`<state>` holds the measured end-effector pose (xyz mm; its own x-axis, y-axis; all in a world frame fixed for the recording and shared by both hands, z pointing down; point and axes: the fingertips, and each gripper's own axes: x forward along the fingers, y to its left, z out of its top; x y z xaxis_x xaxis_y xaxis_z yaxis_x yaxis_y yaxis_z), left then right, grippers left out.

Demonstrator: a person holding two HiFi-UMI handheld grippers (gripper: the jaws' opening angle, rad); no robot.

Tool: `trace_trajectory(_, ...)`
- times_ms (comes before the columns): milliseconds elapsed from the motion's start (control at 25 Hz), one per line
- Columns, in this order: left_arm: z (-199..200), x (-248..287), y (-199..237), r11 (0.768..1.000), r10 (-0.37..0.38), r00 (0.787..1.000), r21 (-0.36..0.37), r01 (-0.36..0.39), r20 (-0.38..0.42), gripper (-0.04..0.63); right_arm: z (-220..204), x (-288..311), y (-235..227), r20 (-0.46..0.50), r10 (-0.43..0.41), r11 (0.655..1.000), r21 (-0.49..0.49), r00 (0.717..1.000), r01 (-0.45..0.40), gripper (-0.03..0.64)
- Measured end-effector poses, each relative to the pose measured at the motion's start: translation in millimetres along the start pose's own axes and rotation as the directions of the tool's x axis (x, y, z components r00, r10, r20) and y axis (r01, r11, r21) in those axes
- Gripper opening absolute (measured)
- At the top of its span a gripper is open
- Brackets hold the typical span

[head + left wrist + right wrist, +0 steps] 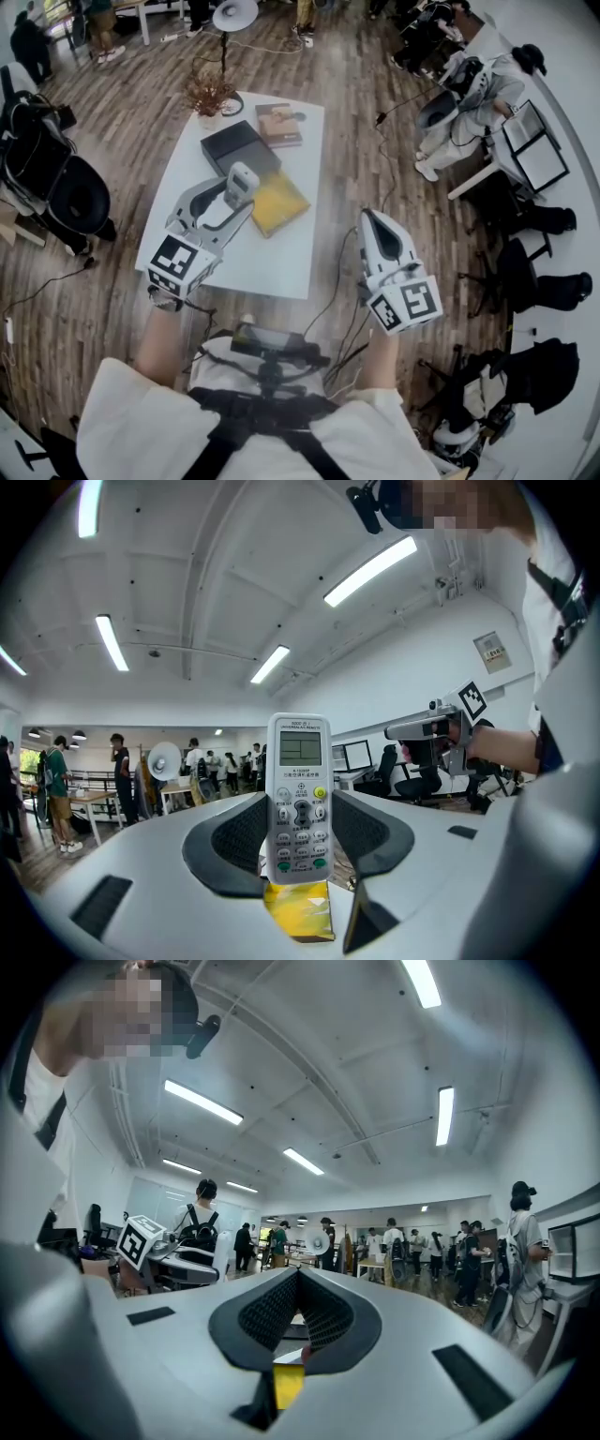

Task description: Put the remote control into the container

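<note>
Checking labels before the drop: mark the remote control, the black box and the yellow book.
remote control (298,799): left gripper view, on its keypad.
black box (239,148): head view, middle of its top.
yellow book (278,202): head view, middle of its cover.

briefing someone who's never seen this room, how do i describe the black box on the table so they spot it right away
Find the white table mid-room. Toward its far end the black box lies between the dried plant and the yellow item, a brown book beside it. It is the only black thing on the table.
</note>
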<state>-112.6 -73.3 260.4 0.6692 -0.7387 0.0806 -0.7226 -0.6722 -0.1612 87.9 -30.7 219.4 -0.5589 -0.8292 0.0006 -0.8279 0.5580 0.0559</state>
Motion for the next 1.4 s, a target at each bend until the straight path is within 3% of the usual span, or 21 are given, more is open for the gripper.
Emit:
trace_trajectory(520,-27,29,19,1.0,0.002,0.998,-0.022,-0.004,-0.056,0.23,-21,28,-2,-0.061,0.08,0.997,0.015,0.995,-0.079,0.003)
trace_trajectory(1400,-45,73,-44,0.997,0.077,0.98,0.021,-0.074,-0.182,0.23,-47,-8,-39,-0.067,0.166,0.984,0.072,0.984,-0.161,0.003)
